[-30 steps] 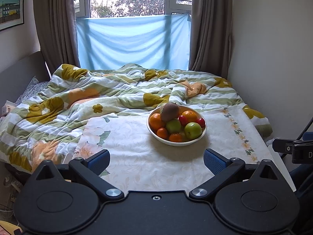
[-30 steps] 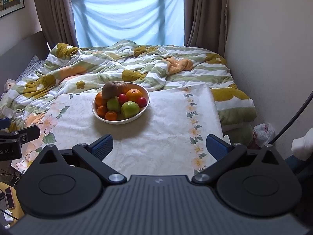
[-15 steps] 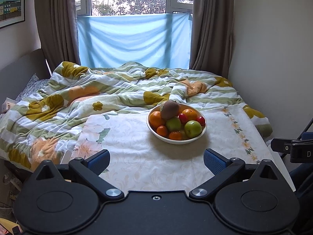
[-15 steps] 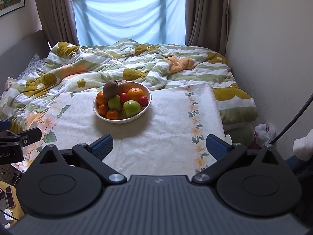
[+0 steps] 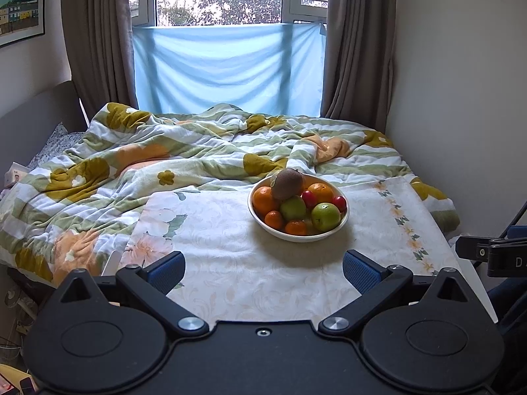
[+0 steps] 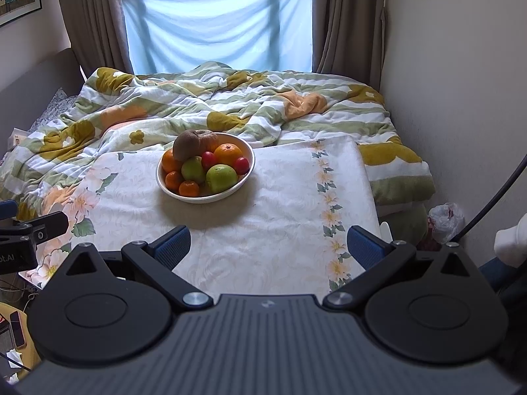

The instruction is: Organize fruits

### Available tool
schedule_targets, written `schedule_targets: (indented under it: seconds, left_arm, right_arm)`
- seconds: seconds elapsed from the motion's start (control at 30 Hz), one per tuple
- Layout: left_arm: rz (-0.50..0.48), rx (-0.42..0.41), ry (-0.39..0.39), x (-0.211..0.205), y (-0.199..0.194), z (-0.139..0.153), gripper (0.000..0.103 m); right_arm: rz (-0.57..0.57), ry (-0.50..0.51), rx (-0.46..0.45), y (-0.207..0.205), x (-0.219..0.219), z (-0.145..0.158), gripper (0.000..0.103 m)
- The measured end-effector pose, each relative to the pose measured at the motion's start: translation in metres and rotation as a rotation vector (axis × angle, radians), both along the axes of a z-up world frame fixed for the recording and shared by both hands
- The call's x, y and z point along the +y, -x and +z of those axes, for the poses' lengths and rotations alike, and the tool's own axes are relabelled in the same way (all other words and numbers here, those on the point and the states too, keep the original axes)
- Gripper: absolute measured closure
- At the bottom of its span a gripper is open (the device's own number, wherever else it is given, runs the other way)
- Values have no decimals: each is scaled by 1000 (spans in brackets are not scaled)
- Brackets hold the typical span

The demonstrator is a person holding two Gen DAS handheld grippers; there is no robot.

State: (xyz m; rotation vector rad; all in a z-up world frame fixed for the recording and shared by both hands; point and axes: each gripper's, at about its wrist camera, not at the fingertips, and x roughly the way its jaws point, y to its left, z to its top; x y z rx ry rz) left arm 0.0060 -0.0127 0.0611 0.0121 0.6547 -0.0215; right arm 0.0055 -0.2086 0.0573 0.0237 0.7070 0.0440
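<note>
Fruit lot: oranges, green apples, red plums and brown kiwi [image 5: 286, 184] heaped in one white ceramic bowl [image 6: 206, 197] on floral-clothed table [image 6: 280, 204].
Gathered already, or awaiting sorting: undecidable. Left gripper [image 5: 263, 271] and right gripper [image 6: 268, 247]: fingers spread wide, empty, well short of bowl.

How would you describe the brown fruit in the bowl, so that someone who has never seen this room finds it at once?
Look at the floral cloth spread at the near end of the bed; a white bowl of fruit stands on it. The kiwi sits on top of the pile at the bowl's far left side. It is the only brown, fuzzy fruit; the others are smooth and orange, green or red.
</note>
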Motion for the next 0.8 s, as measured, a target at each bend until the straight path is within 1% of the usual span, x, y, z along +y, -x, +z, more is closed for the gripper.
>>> schedule_targets:
  seconds: [0.43, 0.6, 0.8]
  left_arm:
    - [-3, 0, -4, -1, -1, 0, 0]
    - [-5, -26, 0, -1, 1, 2, 0]
    - [11, -33, -40, -6, 0, 3, 0]
  right_arm:
    - [-1, -4, 0, 1, 1, -1, 0]
    - [0, -3, 1, -1, -1, 0, 0]
    - [0, -4, 0, -2, -2, -1, 0]
